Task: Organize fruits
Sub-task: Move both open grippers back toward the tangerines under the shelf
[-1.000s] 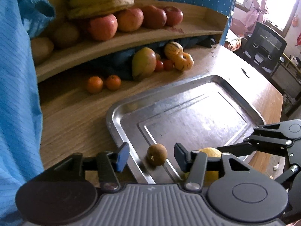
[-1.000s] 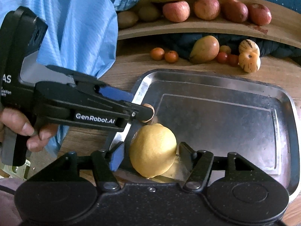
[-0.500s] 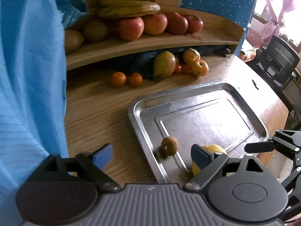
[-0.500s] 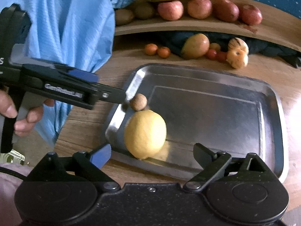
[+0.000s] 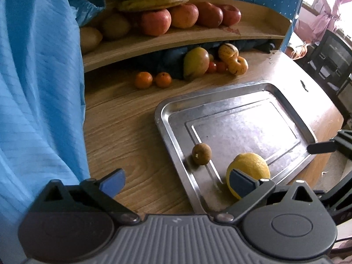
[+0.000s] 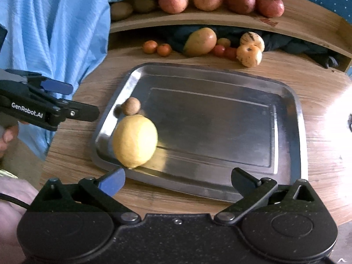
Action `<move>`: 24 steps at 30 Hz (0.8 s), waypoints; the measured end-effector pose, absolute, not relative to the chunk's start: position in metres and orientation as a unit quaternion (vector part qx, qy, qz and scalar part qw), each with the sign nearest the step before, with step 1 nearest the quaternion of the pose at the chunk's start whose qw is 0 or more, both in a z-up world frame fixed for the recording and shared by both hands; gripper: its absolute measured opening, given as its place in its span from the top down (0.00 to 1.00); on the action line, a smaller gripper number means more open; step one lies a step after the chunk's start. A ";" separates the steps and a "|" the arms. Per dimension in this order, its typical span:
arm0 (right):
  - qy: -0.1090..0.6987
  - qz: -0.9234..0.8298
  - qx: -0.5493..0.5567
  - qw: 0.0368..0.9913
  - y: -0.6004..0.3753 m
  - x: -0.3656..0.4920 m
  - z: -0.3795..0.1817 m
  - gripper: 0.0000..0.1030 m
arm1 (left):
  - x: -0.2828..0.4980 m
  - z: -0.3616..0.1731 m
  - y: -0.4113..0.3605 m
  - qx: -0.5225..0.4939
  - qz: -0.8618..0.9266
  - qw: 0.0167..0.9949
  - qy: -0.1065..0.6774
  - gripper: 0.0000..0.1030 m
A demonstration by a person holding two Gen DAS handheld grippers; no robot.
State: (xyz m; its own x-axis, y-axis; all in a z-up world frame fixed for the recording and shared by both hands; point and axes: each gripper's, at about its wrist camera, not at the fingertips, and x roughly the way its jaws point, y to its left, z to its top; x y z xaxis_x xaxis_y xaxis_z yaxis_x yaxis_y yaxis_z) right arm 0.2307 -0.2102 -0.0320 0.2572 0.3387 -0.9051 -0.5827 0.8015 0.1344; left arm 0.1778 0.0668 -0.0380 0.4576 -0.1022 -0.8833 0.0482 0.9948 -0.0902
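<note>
Both grippers are letting go and their jaws are opening wide. A second ago the left gripper (image 5: 176,181) was bracketing the small round brown fruit (image 5: 201,154) closely; now its blue-padded fingers (image 5: 112,181) are spreading far apart with nothing between them, and the brown fruit is resting free on the left part of the rectangular stainless-steel tray (image 5: 286,101). The right gripper (image 6: 177,181) was hugging the large yellow lemon (image 6: 134,141) a second ago — now its fingers are standing clear of it, and the lemon is sitting alone in the tray's near left corner, just beside the brown fruit. In the right wrist view the left gripper is hovering off the tray's left edge, over the wooden table (image 6: 319,92), where earlier its tip was reaching in over the tray. Beyond the tray, two small oranges (image 5: 153,79), a green-red mango (image 5: 196,63) and striped yellow melons (image 5: 233,58) are lying on the table under the wooden shelf (image 5: 176,41) of red apples (image 5: 182,18) and bananas — unchanged.
</note>
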 end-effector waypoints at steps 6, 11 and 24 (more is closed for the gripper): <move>0.535 0.280 -0.116 0.789 -0.224 0.244 -0.034 0.01 | 0.187 -0.040 0.066 -0.018 -0.025 0.846 0.532 0.00; 0.529 0.275 -0.114 0.795 -0.231 0.259 -0.032 0.01 | 0.197 -0.039 0.065 -0.021 -0.008 0.847 0.531 0.00; 0.500 0.306 -0.137 0.798 -0.220 0.300 -0.027 0.01 | 0.238 -0.036 0.073 -0.058 0.062 0.858 0.507 0.00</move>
